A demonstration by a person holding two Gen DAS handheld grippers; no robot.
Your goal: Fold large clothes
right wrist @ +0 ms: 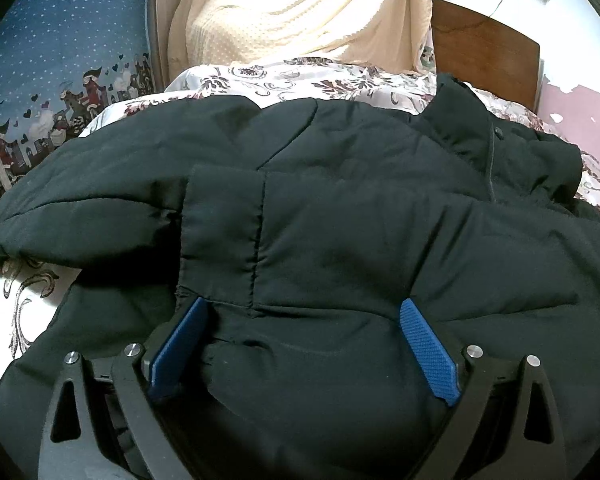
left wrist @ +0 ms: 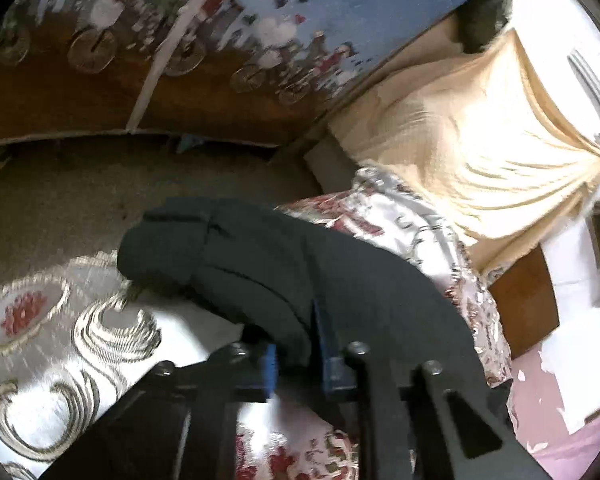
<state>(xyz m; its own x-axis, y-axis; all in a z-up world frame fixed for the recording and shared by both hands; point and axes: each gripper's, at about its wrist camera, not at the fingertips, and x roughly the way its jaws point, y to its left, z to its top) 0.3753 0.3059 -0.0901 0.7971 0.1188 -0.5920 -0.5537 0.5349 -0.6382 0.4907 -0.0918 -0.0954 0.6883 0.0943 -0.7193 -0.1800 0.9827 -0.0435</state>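
A black padded jacket [right wrist: 320, 220] lies on a white bedspread with dark-red floral pattern [right wrist: 300, 76]; beyond it, a cream textured blanket [right wrist: 300, 8].

Left wrist view looks down along its fingers, rolled sideways, close over the black jacket [left wrist: 284, 264] on the bedspread [left wrist: 60, 340]. Right wrist view tilts down, nearer still; both share jacket, bedspread, cream blanket [right wrist: 300, 12].
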